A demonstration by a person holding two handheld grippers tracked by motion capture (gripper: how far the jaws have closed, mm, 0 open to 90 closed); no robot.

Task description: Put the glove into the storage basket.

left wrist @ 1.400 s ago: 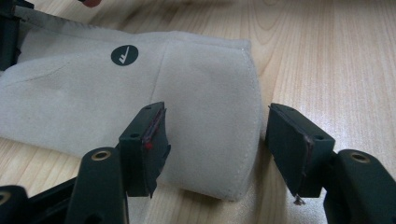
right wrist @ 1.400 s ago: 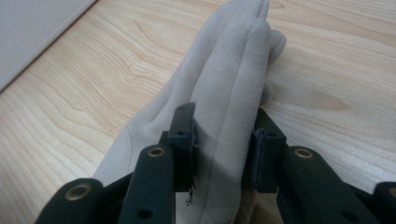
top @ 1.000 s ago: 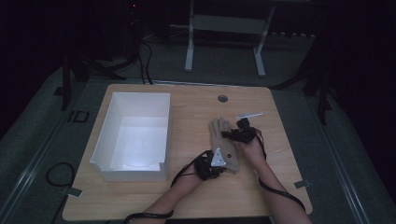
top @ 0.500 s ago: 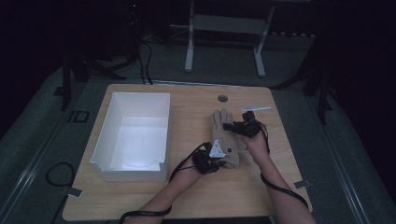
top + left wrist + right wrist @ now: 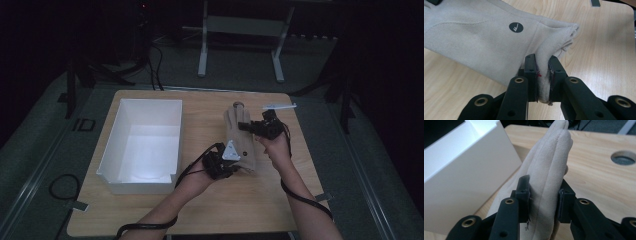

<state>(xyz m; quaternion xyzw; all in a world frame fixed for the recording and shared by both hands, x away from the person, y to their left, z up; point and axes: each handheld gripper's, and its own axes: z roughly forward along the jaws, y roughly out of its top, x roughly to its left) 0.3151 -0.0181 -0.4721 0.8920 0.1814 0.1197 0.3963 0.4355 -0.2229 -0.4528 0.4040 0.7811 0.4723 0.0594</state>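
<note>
A beige suede glove (image 5: 239,134) hangs stretched between both grippers above the wooden table (image 5: 150,205), right of the white box (image 5: 145,140). My left gripper (image 5: 231,162) is shut on the cuff end; in the left gripper view the folded cuff edge (image 5: 544,75) is pinched between the pads, and a round dark logo (image 5: 516,27) shows on the glove (image 5: 474,42). My right gripper (image 5: 250,126) is shut on the finger end; in the right gripper view the glove's fingers (image 5: 549,170) stand edge-up between the pads.
The white box's wall (image 5: 461,182) stands close to the left of the glove in the right gripper view. A round cable hole (image 5: 624,158) lies in the tabletop at the far side. A thin white strip (image 5: 279,106) lies near the far right edge.
Both hands have risen, lifting the glove off the table. The grips have not changed.
</note>
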